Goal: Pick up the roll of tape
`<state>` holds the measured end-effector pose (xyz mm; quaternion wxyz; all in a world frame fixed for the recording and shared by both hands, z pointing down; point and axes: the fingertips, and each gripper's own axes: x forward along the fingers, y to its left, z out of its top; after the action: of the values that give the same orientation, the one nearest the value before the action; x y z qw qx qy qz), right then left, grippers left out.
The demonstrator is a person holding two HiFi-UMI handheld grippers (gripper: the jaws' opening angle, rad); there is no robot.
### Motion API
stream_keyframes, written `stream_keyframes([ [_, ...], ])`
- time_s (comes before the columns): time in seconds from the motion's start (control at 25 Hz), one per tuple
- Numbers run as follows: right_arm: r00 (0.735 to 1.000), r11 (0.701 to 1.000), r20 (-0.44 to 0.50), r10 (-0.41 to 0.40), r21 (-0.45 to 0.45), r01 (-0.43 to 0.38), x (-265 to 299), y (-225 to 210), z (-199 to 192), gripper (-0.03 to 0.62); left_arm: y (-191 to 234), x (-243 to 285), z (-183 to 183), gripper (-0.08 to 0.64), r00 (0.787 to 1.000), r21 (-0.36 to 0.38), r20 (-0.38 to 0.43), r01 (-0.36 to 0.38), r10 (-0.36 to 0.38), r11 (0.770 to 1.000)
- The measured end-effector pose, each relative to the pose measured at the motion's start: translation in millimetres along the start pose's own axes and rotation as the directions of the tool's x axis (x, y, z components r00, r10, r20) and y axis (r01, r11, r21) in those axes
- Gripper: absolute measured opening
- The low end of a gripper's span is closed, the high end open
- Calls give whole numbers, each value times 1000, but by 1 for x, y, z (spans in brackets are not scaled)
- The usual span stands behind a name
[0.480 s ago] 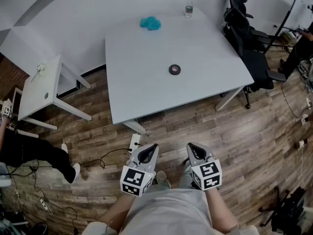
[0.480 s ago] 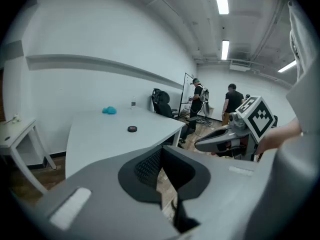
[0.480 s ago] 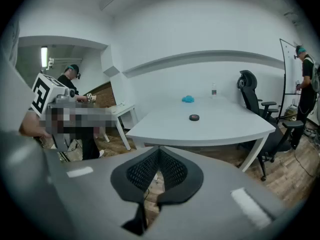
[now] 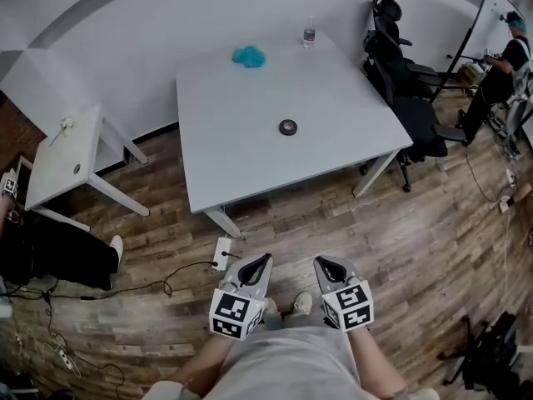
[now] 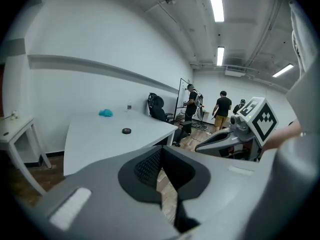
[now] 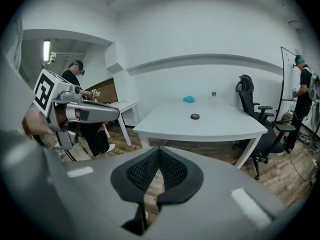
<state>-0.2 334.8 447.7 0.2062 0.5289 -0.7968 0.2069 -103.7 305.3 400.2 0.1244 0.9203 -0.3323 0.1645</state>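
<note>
The roll of tape (image 4: 287, 127) is a small black ring lying flat near the middle of the white table (image 4: 225, 157). It also shows far off in the left gripper view as the tape (image 5: 127, 130) and in the right gripper view as the tape (image 6: 195, 116). Both grippers are held low over the wooden floor, well short of the table's near edge. My left gripper (image 4: 259, 262) is shut and holds nothing. My right gripper (image 4: 325, 263) is shut too, with its jaws meeting and nothing between them.
A blue cloth (image 4: 248, 56) and a water bottle (image 4: 309, 33) sit at the table's far side. Black office chairs (image 4: 400, 65) stand to its right and a small white side table (image 4: 71, 152) to its left. A power strip (image 4: 221, 254) and cables lie on the floor. A person sits at the left.
The head view has shifted a little, so the table and tape sit slightly left and lower in the picture. Both grippers stay shut, side by side in front of the body.
</note>
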Motion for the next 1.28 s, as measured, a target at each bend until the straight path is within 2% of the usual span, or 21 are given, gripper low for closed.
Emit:
stream_keyframes([
  [0.24,1000,1000,17,-1,-5,1,-14,-16,0,5,-11,4,5,18,1000,12,5,-14,14,1000],
  [0.6,994,994,46,102,-40,-101,-23,-28,2,6,-41,21,9,18,999,26,14,-48,47,999],
  [0.8,990,991,56,130,-47,-127,-29,-42,5,6,-54,30,9,18,998,23,13,-68,68,997],
  [1.28,987,987,42,156,-54,-154,-6,-60,15,6,-40,57,15,18,996,10,10,-86,86,996],
])
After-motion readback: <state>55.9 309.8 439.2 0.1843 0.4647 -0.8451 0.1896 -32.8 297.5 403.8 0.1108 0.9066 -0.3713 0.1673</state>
